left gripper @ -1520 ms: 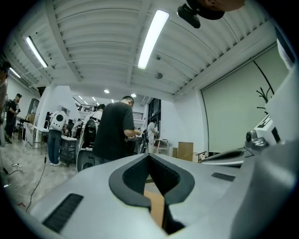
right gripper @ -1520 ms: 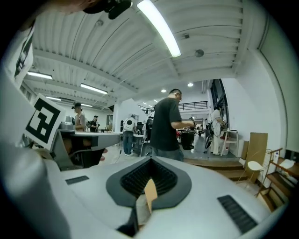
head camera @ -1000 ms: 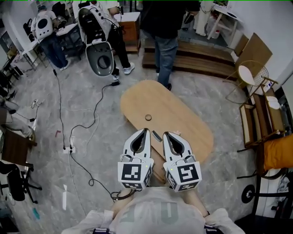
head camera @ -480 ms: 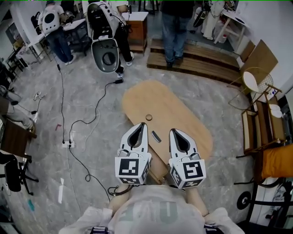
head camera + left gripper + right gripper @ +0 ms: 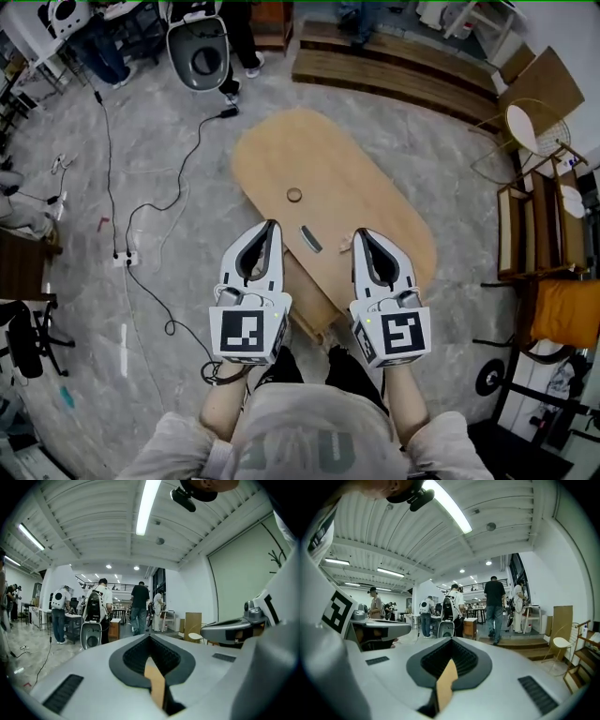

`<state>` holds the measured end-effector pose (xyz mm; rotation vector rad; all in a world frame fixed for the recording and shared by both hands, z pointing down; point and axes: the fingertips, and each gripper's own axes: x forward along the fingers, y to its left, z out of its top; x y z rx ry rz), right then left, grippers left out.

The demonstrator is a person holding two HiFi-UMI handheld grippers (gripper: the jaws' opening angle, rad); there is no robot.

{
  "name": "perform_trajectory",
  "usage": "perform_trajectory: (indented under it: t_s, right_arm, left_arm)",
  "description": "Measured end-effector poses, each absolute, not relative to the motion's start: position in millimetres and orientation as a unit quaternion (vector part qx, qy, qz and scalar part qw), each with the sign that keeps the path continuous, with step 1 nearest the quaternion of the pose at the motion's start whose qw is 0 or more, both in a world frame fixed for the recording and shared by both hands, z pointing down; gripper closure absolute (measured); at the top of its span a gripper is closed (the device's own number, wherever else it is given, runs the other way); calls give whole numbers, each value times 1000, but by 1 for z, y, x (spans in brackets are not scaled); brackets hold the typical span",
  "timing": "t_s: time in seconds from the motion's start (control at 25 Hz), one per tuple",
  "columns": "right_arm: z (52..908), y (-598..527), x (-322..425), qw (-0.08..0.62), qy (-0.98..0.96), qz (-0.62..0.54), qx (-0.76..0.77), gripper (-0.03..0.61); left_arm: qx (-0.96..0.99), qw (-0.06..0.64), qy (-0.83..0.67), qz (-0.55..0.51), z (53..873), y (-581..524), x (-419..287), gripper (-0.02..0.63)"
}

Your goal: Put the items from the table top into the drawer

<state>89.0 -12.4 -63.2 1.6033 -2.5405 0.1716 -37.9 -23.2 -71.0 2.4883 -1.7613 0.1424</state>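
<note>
The things lie on the oval wood table (image 5: pixel 375 202). A small ring (image 5: pixel 294 195) sits near the middle. A dark flat bar (image 5: pixel 310 238) lies a bit closer to the person, between the two gripper tips. A tiny pale bit (image 5: pixel 343 247) sits just beside the right tip; it is too small to tell what it is.

The left gripper (image 5: pixel 273 226) and the right gripper (image 5: pixel 360 234) hang over the near end of the table. Both have their jaws pressed together with nothing in them.

A wood box (image 5: pixel 315 323) sits under the near edge. It may be the drawer.

The ring looks light and hard, and it may slide or roll away. It is best pinched across its rim. The bar looks thin, stiff and light. It lies flat, so it is best pinched in the middle, across its two long sides.
</note>
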Motion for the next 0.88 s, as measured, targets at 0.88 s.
perform_trajectory:
  t_s: [0.88]
  right_arm:
    - [321, -14, 156, 168, -804, 191, 538, 572]
  left_arm:
    - [796, 153, -574, 121, 283, -21, 14, 607]
